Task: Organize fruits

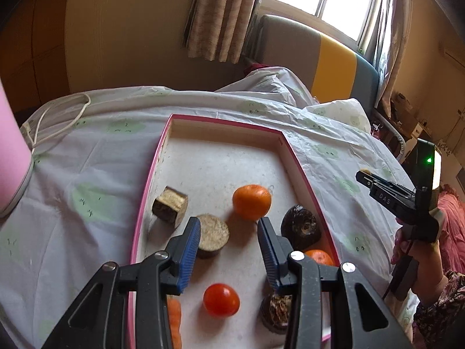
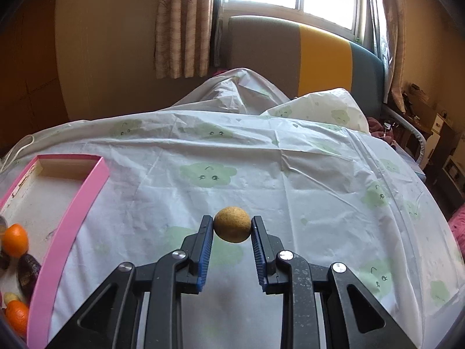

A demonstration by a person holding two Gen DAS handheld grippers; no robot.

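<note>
A pink-rimmed tray lies on the bed and holds an orange, a red tomato, a dark round fruit, a second orange and several brown cut pieces. My left gripper hovers over the tray, open, with nothing pressed between its blue pads; one round cut piece lies just beside the left finger. My right gripper is shut on a small tan round fruit above the sheet, to the right of the tray. The left wrist view shows that right gripper too.
A white sheet printed with green clouds covers the bed. A pink object and a white cord sit left of the tray. A grey, yellow and blue headboard and a window are behind. A person's hand holds the right gripper.
</note>
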